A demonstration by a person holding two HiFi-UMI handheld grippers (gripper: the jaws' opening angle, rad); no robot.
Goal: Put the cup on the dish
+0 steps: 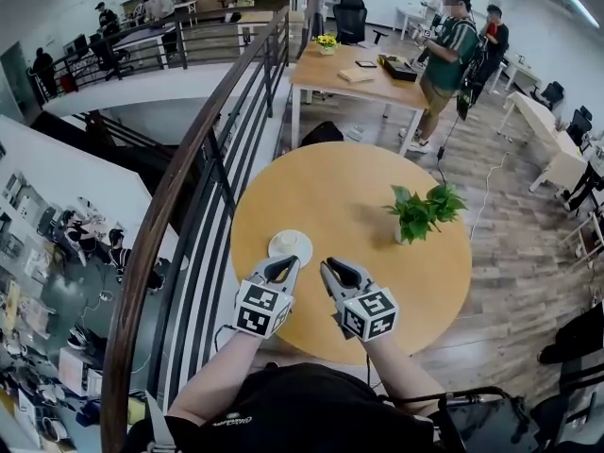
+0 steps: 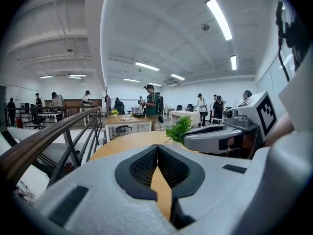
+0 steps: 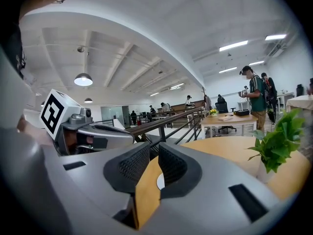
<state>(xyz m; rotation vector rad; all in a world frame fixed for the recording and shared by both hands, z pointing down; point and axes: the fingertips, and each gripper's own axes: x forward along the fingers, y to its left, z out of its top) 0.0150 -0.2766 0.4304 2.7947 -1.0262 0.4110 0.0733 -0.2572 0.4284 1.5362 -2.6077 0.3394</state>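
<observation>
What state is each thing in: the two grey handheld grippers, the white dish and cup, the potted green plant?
Left grey two-jaw gripper: shut, empty.
Right grey two-jaw gripper: shut, empty.
Small pale cup: apparently standing on the dish, free of both grippers.
Round white dish: flat on the round wooden table.
Potted green plant: upright.

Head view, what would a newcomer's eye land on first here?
A round wooden table fills the middle, beside a dark curved railing on the left. A leafy green potted plant stands toward the table's right side, and a white dish sits near its front edge. Just in front of the dish, the left gripper and right gripper are side by side, both shut and empty.
</observation>
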